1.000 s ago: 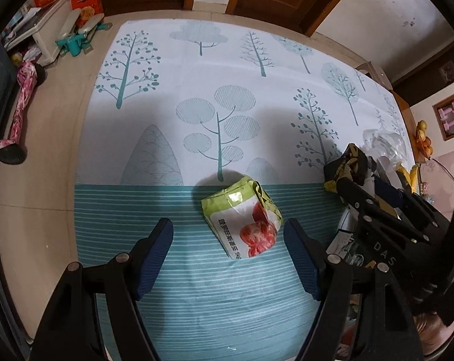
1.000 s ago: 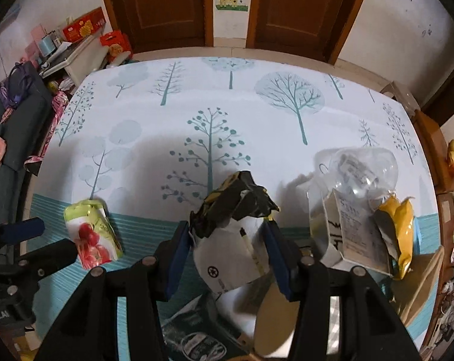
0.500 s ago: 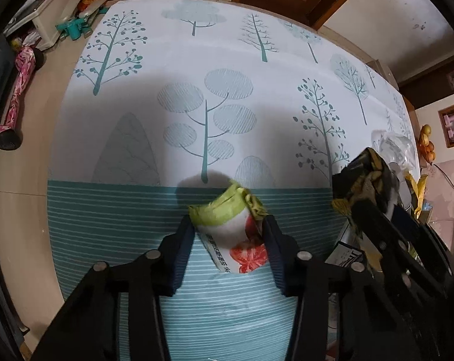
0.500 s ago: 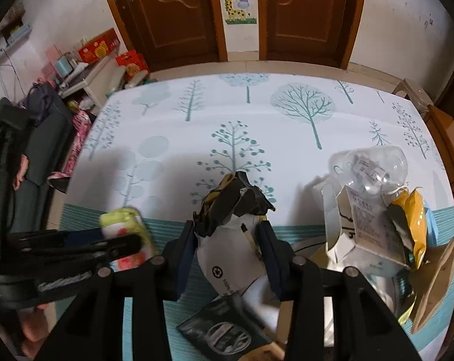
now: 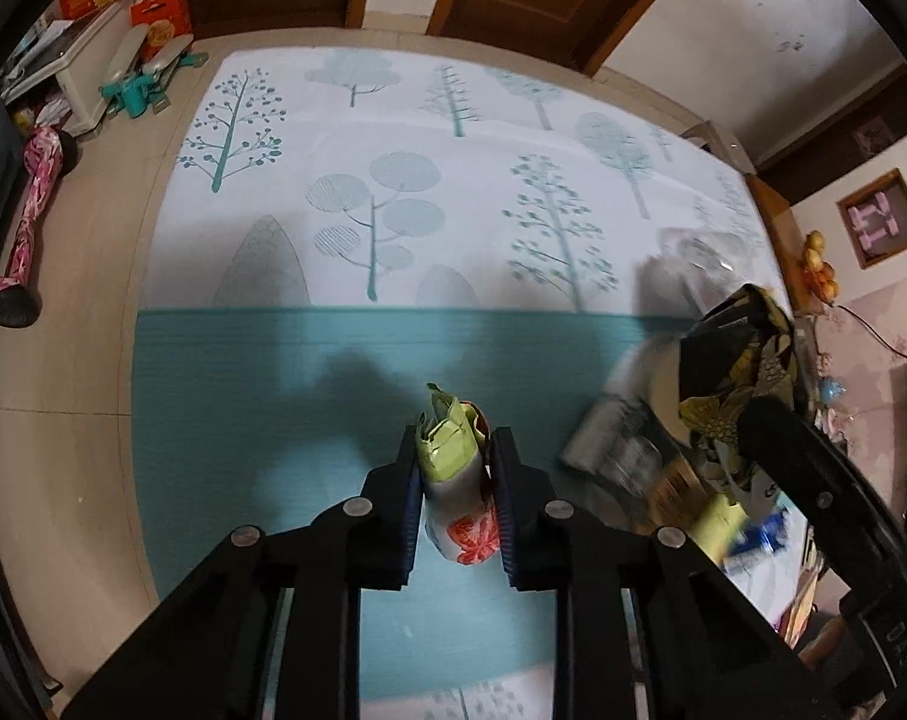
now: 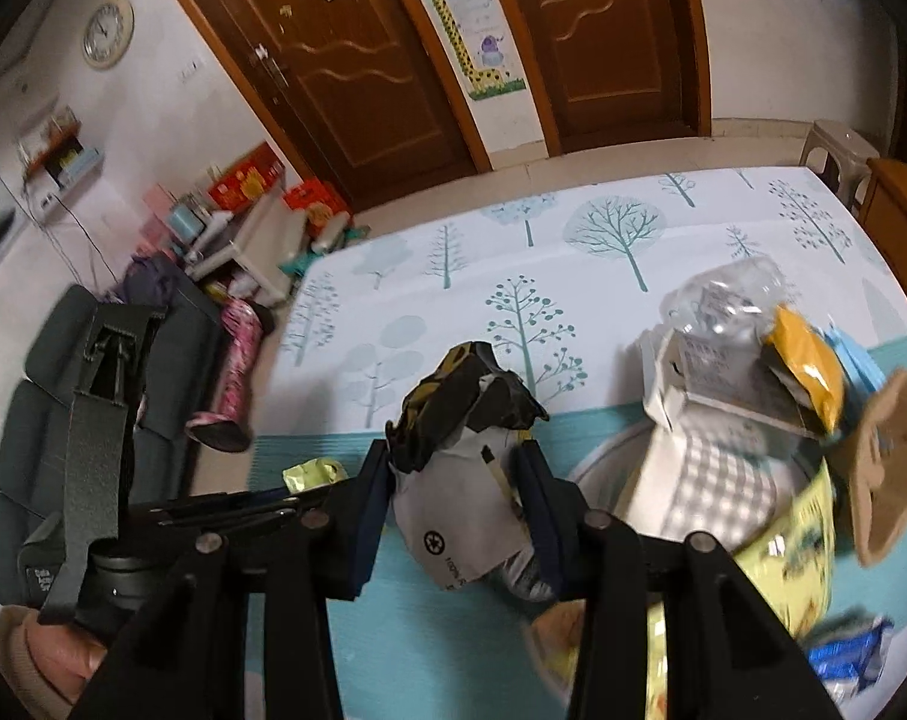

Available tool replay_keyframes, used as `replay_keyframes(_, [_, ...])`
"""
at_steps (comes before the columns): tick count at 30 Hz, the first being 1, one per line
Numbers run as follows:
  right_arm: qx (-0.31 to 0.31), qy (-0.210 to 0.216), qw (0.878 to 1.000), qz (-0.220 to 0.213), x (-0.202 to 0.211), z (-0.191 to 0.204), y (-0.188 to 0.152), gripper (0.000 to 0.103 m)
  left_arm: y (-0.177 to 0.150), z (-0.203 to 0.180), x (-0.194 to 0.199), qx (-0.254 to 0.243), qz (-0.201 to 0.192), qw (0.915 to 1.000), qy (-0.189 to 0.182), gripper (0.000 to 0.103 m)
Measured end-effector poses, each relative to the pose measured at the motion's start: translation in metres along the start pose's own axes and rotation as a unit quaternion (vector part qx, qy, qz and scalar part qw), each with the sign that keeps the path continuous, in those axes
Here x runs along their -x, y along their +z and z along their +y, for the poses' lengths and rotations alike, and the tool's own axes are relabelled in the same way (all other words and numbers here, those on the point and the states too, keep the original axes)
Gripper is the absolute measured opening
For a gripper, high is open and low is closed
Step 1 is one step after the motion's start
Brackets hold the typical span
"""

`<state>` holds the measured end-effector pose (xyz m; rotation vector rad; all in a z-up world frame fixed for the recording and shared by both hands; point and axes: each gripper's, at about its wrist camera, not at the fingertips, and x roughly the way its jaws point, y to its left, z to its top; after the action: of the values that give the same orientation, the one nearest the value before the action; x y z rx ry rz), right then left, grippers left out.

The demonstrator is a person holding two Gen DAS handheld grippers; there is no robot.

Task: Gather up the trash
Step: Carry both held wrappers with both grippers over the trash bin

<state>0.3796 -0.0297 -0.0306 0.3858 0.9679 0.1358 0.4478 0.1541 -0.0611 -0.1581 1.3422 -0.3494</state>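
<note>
A green and white snack packet [image 5: 462, 531] with a red fruit print is squeezed between the pads of my left gripper [image 5: 456, 444]. The jaws are closing on it, and it hangs above the teal stripe of the play mat [image 5: 261, 396]. My right gripper [image 6: 455, 462] is shut on a crumpled black, yellow and white wrapper [image 6: 462, 516], also held above the mat. In the left wrist view that wrapper [image 5: 735, 360] shows at the right edge. The right wrist view catches the green packet [image 6: 312, 474] low on the left, at the left gripper's tip.
A heap of trash lies to the right: a clear plastic container [image 6: 729, 294], a white carton [image 6: 711, 372], a yellow bag [image 6: 807, 360] and a round bin [image 6: 693, 480] with a checked lining. A grey sofa [image 6: 33, 396] stands left of the mat, with doors behind.
My left gripper closed from wide open onto the green packet and lifted it off the mat. My right gripper rose and tilted upward with the wrapper still in it.
</note>
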Motion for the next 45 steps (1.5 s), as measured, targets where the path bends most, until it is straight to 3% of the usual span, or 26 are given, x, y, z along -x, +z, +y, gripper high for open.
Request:
replay_keyframes(7, [-0.009,0.032,0.999,-0.015,0.065,-0.007,-0.05,0.042,-0.067,-0.038,0.057,-0.031,-0.025,0.999,-0.018,0.019])
replay_keyframes(13, [-0.006,0.059,0.998,-0.015,0.131,-0.03,-0.113,0.042,-0.148,-0.088,0.095,-0.035,-0.044,0.998,-0.029,0.019])
replay_keyframes(25, [-0.016,0.073,0.997,0.003,0.234,-0.111,-0.247,0.042,-0.302,-0.178,0.108,-0.055,-0.038,0.9975,-0.023,0.019])
replay_keyframes(33, [-0.059,0.071,0.995,0.026,0.246,-0.157,-0.315,0.042,-0.381,-0.212,0.082,-0.096,0.005,0.9953,-0.006,0.019])
replay_keyframes(45, [-0.134,0.063,0.987,0.058,0.202,-0.196,-0.394,0.042,-0.427,-0.212,0.005,-0.133,0.061,0.9891,0.016,0.019])
